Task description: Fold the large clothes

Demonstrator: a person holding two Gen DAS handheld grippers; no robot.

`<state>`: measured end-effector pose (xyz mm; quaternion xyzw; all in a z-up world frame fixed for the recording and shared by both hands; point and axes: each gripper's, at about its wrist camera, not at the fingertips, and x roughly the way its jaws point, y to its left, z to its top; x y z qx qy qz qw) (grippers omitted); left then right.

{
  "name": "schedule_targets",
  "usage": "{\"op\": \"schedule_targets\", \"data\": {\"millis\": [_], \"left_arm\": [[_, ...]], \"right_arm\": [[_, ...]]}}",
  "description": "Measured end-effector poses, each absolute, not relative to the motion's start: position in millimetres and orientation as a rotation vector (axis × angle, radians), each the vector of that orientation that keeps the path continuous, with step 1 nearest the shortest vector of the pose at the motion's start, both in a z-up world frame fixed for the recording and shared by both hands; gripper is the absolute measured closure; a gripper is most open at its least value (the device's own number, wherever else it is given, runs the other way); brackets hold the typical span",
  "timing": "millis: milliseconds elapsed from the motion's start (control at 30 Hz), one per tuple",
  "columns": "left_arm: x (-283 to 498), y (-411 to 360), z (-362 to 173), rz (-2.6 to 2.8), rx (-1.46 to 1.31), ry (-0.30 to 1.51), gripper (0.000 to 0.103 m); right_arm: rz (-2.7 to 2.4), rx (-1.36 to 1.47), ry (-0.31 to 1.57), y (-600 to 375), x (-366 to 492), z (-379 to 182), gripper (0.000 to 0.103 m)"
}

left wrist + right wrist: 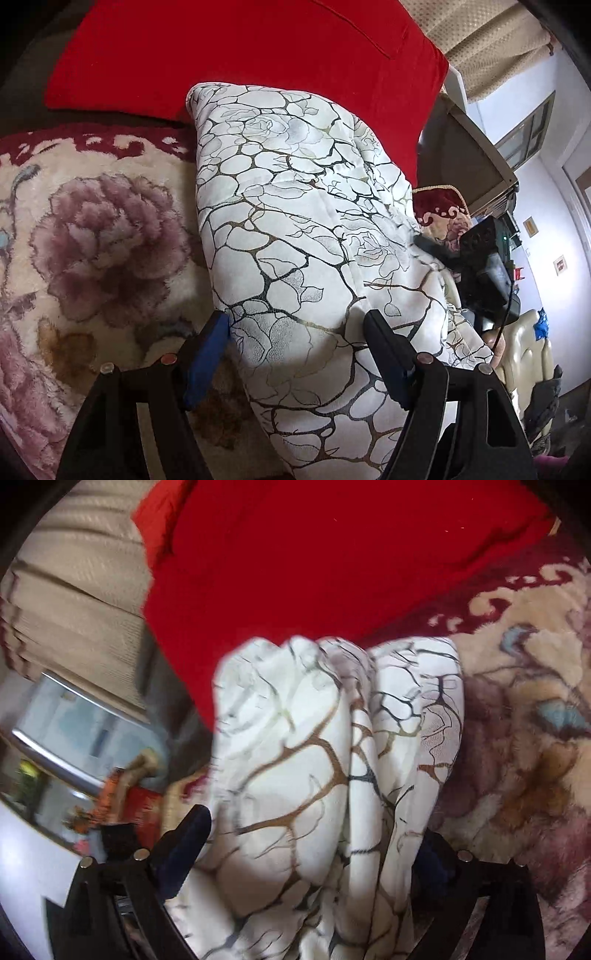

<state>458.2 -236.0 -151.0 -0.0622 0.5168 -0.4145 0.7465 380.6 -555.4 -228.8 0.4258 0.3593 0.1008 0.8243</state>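
Note:
A bulky folded white padded garment (295,203) with a black and gold rose pattern rests on a plush floral blanket (92,240). My left gripper (295,321) straddles its near end, jaws wide, the blue pad on the left edge and the other finger dented into the fabric. In the right wrist view the same bundle (295,738) shows its stacked folds. My right gripper (316,832) grips it wide, with the right finger partly hidden behind the cloth. The right tool's black body (484,269) shows at the garment's far side.
A red cloth (240,48) lies behind the garment, also red cloth (332,554). Beige curtains (480,44) hang at the back. A dark red patterned cushion (439,210) and a cream sofa (528,350) are to the right.

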Motion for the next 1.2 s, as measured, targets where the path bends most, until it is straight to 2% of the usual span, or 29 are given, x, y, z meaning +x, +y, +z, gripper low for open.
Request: {"op": "schedule_targets", "data": {"millis": [100, 200, 467, 667, 700, 733, 833, 1200], "left_arm": [[456.8, -238.7, -149.4, -0.912, -0.101, 1.116, 0.027], [459.0, -237.6, -150.1, -0.907, -0.118, 1.116, 0.027], [456.6, -245.6, -153.2, -0.914, -0.186, 1.075, 0.027], [454.9, -240.1, -147.7, -0.928, -0.24, 1.056, 0.028], [454.8, -236.0, -147.0, -0.93, -0.249, 1.052, 0.031], [455.1, -234.4, -146.1, -0.922, -0.247, 1.05, 0.042], [458.4, -223.6, -144.8, -0.92, -0.285, 1.054, 0.05], [441.6, -168.5, -92.8, -0.881, -0.319, 0.912, 0.054]], "right_arm": [[0.187, 0.859, 0.804, -549.4, 385.2, -238.9, 0.043], [0.206, 0.913, 0.791, -553.5, 381.6, -245.5, 0.049], [0.247, 1.053, 0.749, -570.1, 368.5, -263.1, 0.053], [0.27, 1.147, 0.719, -569.8, 360.0, -262.6, 0.06], [0.27, 1.15, 0.718, -568.6, 358.8, -260.7, 0.061], [0.267, 1.146, 0.719, -569.3, 356.5, -259.3, 0.061], [0.276, 1.137, 0.699, -564.6, 353.4, -245.9, 0.063], [0.402, 1.138, 0.603, -518.2, 355.2, -196.9, 0.065]]}}
